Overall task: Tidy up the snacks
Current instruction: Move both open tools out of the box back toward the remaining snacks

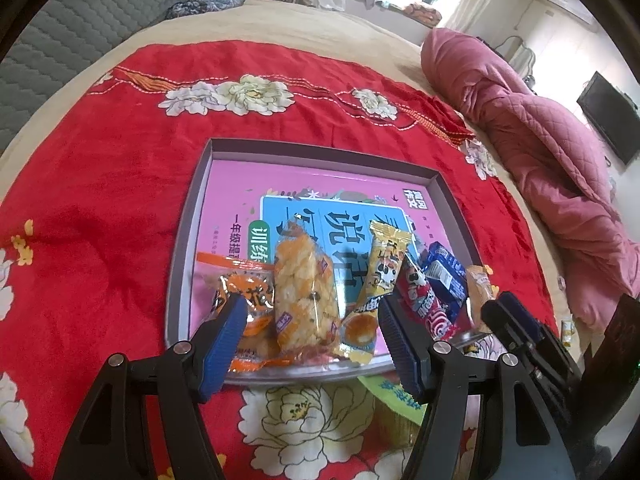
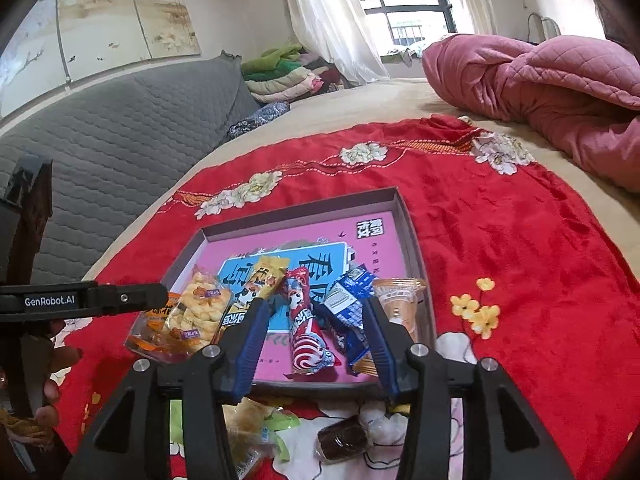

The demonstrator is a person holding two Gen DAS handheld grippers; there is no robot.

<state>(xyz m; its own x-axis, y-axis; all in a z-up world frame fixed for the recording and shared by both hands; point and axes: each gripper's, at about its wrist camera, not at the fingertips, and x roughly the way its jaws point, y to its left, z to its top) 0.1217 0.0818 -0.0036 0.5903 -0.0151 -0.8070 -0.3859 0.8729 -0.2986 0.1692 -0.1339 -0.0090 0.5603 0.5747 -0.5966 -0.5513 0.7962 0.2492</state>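
- The snacks sit in a row along the near edge of the shallow tray, which lies on the red flowered blanket spread over the bed.
- From the left in the left wrist view the row runs: an orange packet, a clear pack of puffed rice crackers, a yellow bar, a red bar, a blue bar and a tan cake pack against the tray's right wall.
- The far half of the tray is bare, showing only the pink printed lining, so as I judge it six snacks are placed and there is room for more.
- Work is left: in the right wrist view a pale pack with green wrapper, a dark brown wrapped cake and a white item lie on the blanket just outside the tray's near wall. A green wrapper also shows there in the left wrist view.
- The right gripper has its jaws partly apart, straddling the red and blue bars from above. No pad appears to press on either wrapper, and it holds nothing.
- The left gripper stands wide apart above the rice crackers and the yellow bar. One finger overlaps the orange packet in the picture, but whether it touches I cannot tell. It carries nothing.
- A person's fingers show at the left edge of the right wrist view, around the other handle.
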